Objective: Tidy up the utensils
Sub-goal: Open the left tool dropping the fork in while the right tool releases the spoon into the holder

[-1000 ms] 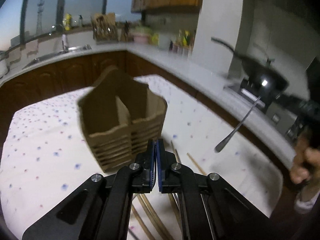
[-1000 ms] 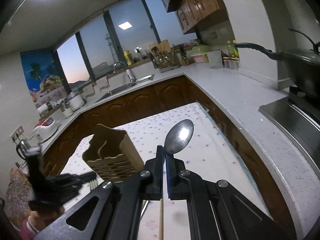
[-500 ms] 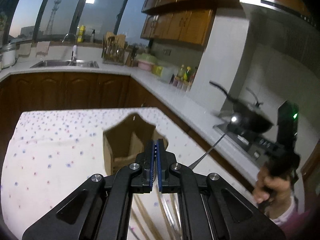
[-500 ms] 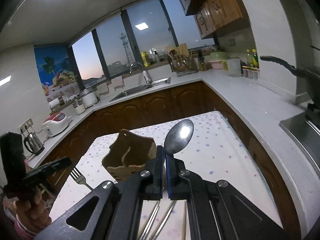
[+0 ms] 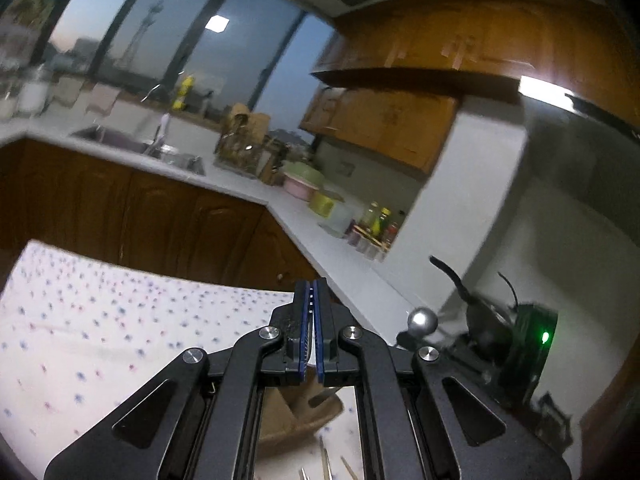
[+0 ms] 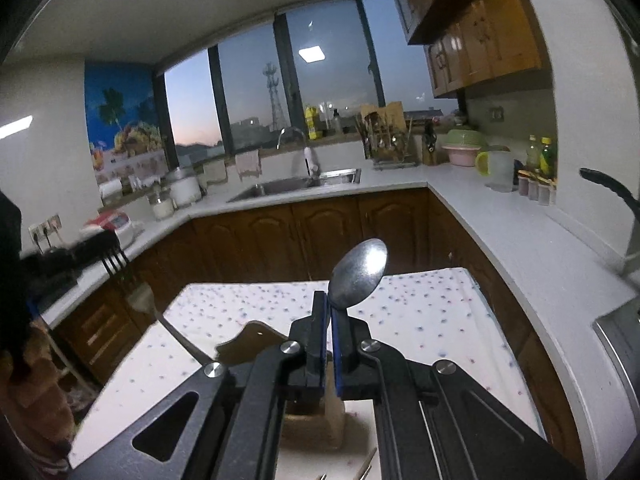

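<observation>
In the right wrist view, the right hand-held gripper (image 6: 329,312) sits at lower centre, its blue-padded fingers pinching the neck of a shiny metal spoon (image 6: 360,272) whose bowl stands upright above the fingertips. Just behind and below the fingers, partly hidden, is the brown slatted wooden utensil holder (image 6: 256,340) on the white dotted cloth-covered surface (image 6: 440,320). At the left of the frame, a metal fork (image 6: 140,296) hangs tines-up, its handle slanting down toward the holder.

In the left wrist view, the left hand-held gripper (image 5: 311,300) has its fingers pressed together; a thin strip of metal shows between the pads. Below the fingers part of the holder (image 5: 296,416) is visible. Farther back runs a white countertop (image 6: 500,224) with a steel sink (image 6: 296,184).
</observation>
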Action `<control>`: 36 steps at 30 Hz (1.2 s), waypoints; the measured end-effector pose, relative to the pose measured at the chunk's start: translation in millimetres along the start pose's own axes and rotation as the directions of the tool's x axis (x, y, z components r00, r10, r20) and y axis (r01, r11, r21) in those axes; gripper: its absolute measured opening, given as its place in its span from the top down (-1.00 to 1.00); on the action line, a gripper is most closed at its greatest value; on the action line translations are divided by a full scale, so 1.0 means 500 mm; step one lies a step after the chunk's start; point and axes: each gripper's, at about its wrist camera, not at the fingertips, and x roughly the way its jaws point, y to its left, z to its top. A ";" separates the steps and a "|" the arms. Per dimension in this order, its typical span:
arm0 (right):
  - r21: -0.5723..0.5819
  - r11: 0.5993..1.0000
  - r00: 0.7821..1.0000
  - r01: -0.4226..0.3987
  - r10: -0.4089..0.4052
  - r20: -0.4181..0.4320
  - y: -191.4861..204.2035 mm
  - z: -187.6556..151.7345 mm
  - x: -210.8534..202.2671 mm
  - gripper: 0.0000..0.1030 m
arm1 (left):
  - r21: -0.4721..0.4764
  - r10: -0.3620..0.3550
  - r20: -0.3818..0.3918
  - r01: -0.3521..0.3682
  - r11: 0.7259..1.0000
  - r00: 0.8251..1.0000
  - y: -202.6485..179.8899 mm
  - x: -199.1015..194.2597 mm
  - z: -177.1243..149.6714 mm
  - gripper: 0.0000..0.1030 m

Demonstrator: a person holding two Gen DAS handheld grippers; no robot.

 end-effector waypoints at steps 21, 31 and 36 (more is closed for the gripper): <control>-0.083 0.996 0.975 -0.044 0.025 -0.221 0.018 -0.124 0.154 0.94 | -0.174 0.081 -0.109 -0.099 0.980 0.991 0.168 0.080 -0.155 0.93; -0.026 0.998 0.978 -0.052 0.046 -0.205 0.000 -0.115 0.134 0.48 | -0.145 0.146 -0.106 -0.161 0.976 0.984 0.146 0.041 -0.141 0.14; 0.039 0.998 0.988 -0.048 0.053 -0.148 -0.026 -0.114 0.073 -0.04 | -0.096 0.230 -0.046 -0.233 0.968 0.972 0.102 -0.035 -0.141 -0.72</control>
